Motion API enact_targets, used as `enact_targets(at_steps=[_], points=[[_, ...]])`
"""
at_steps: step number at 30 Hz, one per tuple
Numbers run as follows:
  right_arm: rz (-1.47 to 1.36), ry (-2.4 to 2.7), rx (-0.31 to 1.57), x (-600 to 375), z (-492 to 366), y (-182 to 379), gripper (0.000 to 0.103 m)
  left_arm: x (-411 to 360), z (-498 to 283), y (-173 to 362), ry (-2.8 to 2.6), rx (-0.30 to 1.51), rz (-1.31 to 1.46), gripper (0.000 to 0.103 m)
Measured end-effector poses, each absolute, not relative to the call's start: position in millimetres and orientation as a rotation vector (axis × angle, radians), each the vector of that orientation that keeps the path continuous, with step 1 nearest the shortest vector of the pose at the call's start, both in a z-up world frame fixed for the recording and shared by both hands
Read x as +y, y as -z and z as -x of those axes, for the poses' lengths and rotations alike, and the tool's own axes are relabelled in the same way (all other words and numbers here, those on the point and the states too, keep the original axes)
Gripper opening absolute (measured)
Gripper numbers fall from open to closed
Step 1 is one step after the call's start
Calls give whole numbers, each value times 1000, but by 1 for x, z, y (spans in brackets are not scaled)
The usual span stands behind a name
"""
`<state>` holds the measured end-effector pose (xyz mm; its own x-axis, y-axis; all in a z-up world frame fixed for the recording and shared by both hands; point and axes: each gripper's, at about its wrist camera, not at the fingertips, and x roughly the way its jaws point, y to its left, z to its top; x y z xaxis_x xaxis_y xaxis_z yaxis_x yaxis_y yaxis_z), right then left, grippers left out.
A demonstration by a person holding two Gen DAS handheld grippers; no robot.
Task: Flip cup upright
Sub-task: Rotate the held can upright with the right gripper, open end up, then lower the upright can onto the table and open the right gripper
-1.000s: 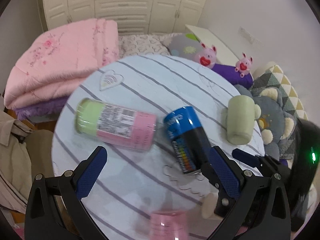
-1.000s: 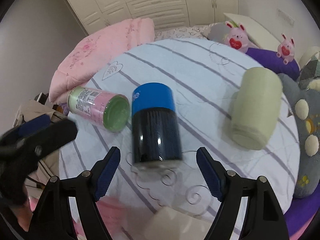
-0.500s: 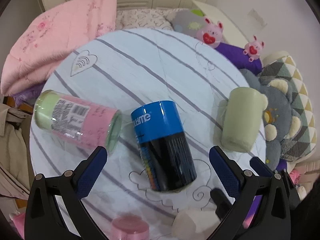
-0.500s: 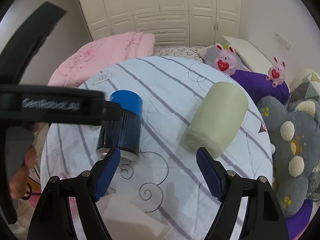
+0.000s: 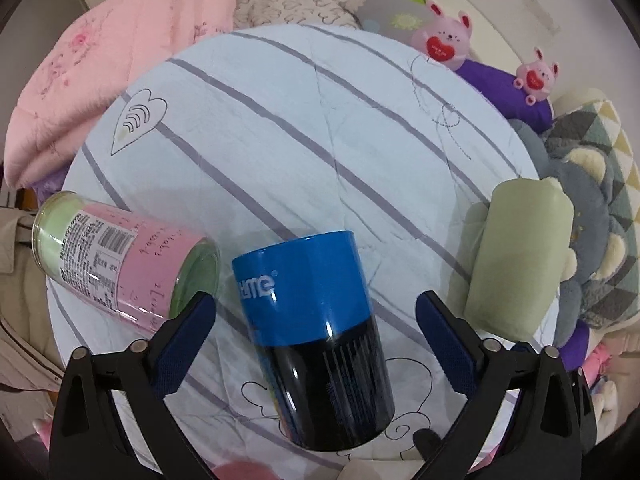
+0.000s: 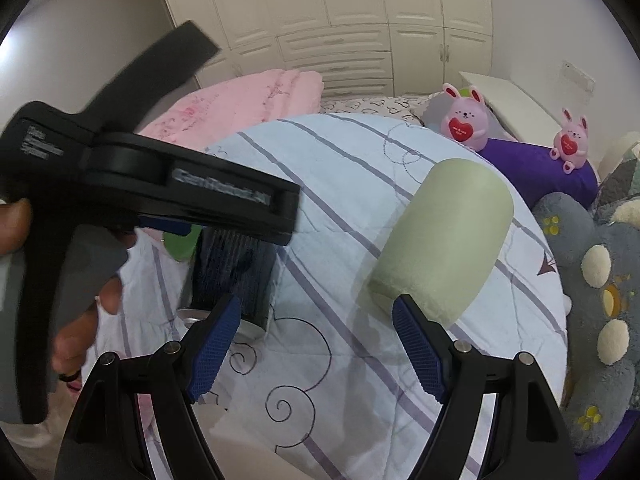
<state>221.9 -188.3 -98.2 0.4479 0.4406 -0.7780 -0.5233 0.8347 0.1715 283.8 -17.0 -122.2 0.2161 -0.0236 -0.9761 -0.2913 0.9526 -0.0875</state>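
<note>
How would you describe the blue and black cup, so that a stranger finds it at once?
On the round striped table three cups lie on their sides. The blue and black cup lies in the middle, between the pink cup and the pale green mug. Only it is dark and glossy.

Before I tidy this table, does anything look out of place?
Yes: three containers lie tipped on their sides: the blue-and-black cup between the left tongs, the pink canister, and the pale green cup.
</note>
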Motion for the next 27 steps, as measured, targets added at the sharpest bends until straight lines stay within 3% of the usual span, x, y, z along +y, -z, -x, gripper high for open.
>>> enact_targets(at_steps=[2, 8, 11, 27], points=[[101, -592, 927, -188, -221, 97, 80, -19, -286, 127, -168, 1367, 281, 90], [62, -597, 910, -196, -219, 93, 80, -16, -291, 146, -167, 1423, 297, 88], [60, -601, 912, -196, -220, 95, 80, -16, -288, 145, -179, 1409, 274, 72], [105, -592, 887, -187, -210, 103, 80, -39, -246, 95, -128, 1095, 38, 70]])
